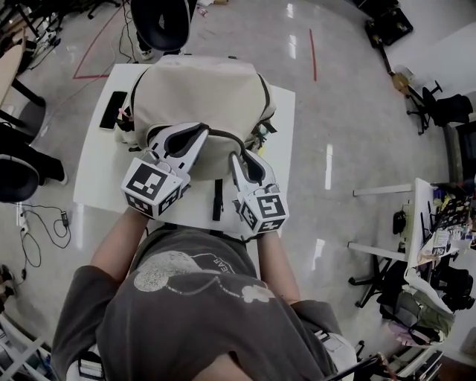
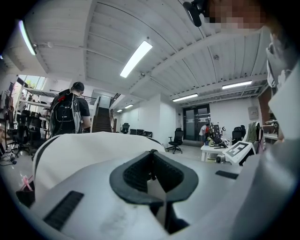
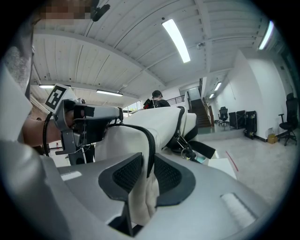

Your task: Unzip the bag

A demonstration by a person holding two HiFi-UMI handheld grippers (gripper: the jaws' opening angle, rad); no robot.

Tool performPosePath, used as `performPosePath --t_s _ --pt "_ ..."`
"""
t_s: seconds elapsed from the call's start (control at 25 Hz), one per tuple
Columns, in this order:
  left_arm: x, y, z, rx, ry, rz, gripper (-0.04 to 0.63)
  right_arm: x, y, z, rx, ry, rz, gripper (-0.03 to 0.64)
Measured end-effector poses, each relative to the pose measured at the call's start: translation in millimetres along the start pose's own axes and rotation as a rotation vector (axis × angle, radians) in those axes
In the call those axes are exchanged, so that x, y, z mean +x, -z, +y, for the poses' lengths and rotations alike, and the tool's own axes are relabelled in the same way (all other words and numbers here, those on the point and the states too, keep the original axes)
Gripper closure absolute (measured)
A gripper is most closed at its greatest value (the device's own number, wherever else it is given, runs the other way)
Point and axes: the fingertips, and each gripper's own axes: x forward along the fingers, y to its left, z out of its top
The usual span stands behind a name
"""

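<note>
A beige backpack (image 1: 197, 89) lies on a white table (image 1: 284, 126); its dark zipper line (image 1: 223, 136) runs across the near side. My left gripper (image 1: 204, 134) sits at the zipper's left part. In the left gripper view, that gripper (image 2: 152, 154) has its jaws nearly together on a small dark zipper pull (image 2: 152, 176), with the bag (image 2: 84, 150) behind. My right gripper (image 1: 236, 158) is just to the right. In the right gripper view, it (image 3: 149, 157) is shut on a fold of the bag's fabric (image 3: 145, 192) beside the black zipper edge (image 3: 151, 145).
A dark phone (image 1: 113, 110) lies on the table's left edge beside the bag. A black strap (image 1: 217, 199) hangs over the near edge between my arms. A black office chair (image 1: 160, 22) stands beyond the table. Desks and cables crowd the floor at the right and left.
</note>
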Motion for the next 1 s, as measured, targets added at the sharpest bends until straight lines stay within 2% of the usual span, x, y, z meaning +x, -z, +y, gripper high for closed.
performPosePath --t_s 0.28,0.56,1.0 --pt "-1 1 3 -0.034 0.009 -0.017 0.568 3 -2 0 -0.008 0.002 0.005 0.534" --pt "-16 10 0 0.002 0.002 -0.02 0.565 3 -1 2 -0.011 0.017 0.008 0.532" --pt "-40 57 -11 -0.088 -0.006 0.063 0.558 1 -2 1 0.003 0.041 -0.006 0.532"
